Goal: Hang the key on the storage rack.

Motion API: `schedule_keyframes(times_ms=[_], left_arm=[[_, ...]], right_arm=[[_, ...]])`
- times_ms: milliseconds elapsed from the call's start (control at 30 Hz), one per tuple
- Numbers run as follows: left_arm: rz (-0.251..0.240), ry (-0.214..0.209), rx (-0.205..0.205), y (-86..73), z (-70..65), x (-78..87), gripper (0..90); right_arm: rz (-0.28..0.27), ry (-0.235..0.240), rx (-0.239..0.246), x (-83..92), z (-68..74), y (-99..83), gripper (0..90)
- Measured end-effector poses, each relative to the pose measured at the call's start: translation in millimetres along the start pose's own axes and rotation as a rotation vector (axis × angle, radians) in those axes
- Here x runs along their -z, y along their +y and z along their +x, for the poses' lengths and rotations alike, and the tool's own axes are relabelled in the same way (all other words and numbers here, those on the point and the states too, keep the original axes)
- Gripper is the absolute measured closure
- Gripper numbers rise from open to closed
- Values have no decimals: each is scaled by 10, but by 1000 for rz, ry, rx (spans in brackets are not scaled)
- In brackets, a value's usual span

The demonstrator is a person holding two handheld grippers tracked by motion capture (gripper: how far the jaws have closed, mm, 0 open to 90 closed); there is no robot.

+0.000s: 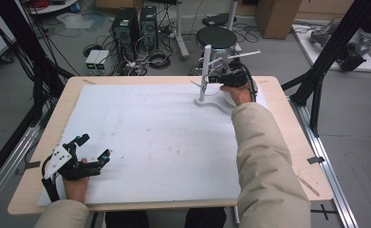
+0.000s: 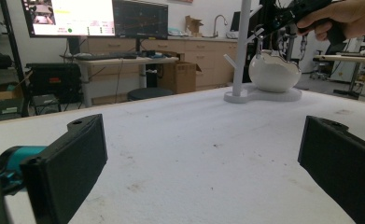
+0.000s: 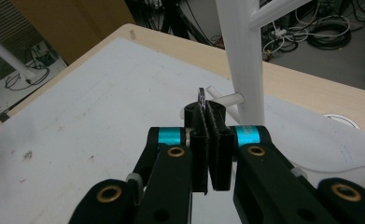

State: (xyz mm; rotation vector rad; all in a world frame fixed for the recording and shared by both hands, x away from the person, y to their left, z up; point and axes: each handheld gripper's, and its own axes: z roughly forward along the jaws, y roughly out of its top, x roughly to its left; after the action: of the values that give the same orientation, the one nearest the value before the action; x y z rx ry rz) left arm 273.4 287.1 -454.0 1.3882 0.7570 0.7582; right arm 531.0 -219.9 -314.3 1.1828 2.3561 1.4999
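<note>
White foam sheet (image 1: 150, 142) covers the table, lab clutter behind. Right gripper (image 3: 210, 122) is at the far right corner beside the white peg stand (image 1: 204, 71), jaws pinched together on a thin dark ring-like piece (image 3: 201, 96), exact item unclear. A short peg (image 3: 224, 99) lies just ahead, pointing sideways from the upright post. Left gripper (image 1: 92, 151) rests near left, jaws wide apart, empty, well away

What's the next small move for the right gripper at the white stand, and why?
Probably ease the right gripper forward so the thin ring pinched in its shut jaws slides onto the short peg of the white stand. The ring sits just short of the peg's tip, apparently not yet hung. The left gripper rests open at the near left, so it plays no part.
</note>
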Motion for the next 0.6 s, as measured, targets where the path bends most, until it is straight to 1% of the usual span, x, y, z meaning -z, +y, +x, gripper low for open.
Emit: schedule_keyframes(times_ms=[133, 167, 300, 333, 433, 600], left_arm=[[0, -1, 0, 0, 1, 0, 17], [-1, 0, 2, 0, -1, -1, 17], [0, 0, 1, 0, 1, 0, 17], [0, -1, 1, 0, 1, 0, 17], [0, -1, 1, 0, 2, 0, 17], [0, -1, 1, 0, 1, 0, 17]], right_arm=[[-7, -3, 5, -21, -16, -6, 888], [-7, -4, -5, -26, -25, -10, 888], [-23, -8, 1, -40, -43, -18, 887], [-20, -10, -6, -53, -48, -26, 887], [-13, -16, 1, -79, -70, -35, 886], [-12, -23, -4, -97, -78, -40, 881]])
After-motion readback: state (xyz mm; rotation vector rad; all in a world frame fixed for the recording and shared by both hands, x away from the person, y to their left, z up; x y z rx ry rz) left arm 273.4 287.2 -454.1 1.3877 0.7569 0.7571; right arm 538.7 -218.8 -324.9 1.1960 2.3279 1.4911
